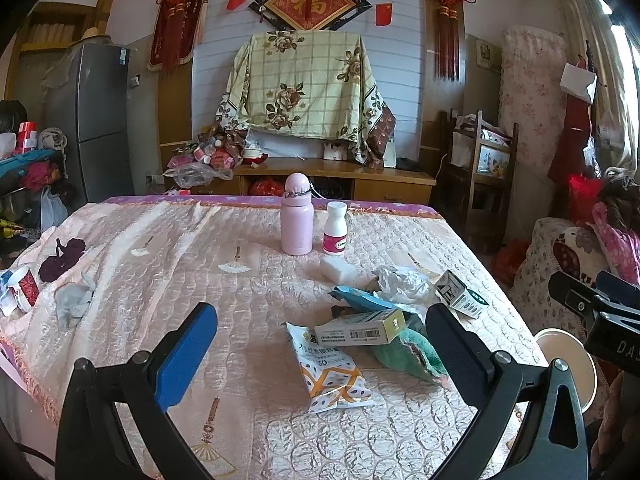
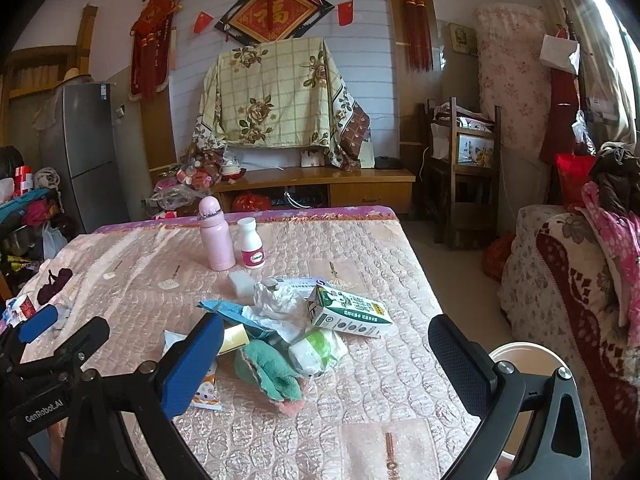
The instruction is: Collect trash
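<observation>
Nothing collected so far as I can tell: both tongs, left and right, hang wide and empty over the bed. The trash pile sits mid-bed: wrappers, boxes, crumpled paper. A white bin waits just beside the bed's right edge

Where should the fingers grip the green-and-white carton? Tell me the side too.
Grip the green-and-white carton across its long narrow sides, near the middle, coming from above. It lies flat atop the litter pile, long faces exposed, so the open right gripper can likely straddle it.
</observation>
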`<state>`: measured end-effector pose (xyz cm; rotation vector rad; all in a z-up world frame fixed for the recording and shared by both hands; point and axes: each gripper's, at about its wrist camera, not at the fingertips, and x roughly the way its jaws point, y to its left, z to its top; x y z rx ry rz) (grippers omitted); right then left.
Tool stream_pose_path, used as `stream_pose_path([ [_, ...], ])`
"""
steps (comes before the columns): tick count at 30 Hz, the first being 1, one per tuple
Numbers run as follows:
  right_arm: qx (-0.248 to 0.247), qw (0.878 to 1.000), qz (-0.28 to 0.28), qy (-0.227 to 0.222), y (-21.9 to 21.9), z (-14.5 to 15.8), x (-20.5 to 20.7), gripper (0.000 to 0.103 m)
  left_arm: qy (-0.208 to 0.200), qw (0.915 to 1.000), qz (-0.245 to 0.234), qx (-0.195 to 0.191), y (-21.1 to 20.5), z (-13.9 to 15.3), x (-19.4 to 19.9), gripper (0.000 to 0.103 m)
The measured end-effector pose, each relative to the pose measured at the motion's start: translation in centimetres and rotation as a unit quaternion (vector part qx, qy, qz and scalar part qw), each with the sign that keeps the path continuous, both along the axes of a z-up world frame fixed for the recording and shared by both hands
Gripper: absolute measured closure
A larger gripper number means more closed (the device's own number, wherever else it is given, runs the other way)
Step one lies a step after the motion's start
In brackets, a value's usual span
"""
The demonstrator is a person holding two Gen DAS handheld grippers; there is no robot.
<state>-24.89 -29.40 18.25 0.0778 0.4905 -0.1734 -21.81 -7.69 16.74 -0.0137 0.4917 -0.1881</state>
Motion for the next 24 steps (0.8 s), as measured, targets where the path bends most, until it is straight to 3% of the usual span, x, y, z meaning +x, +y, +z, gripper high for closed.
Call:
stream_pose_path([
  [24,-0.007,1.0,0.005,0.029,0.2,-1.5,0.9,0.0,0.017,0.9998,0.009,0.0,0.3,-0.8,0.6,0.0],
])
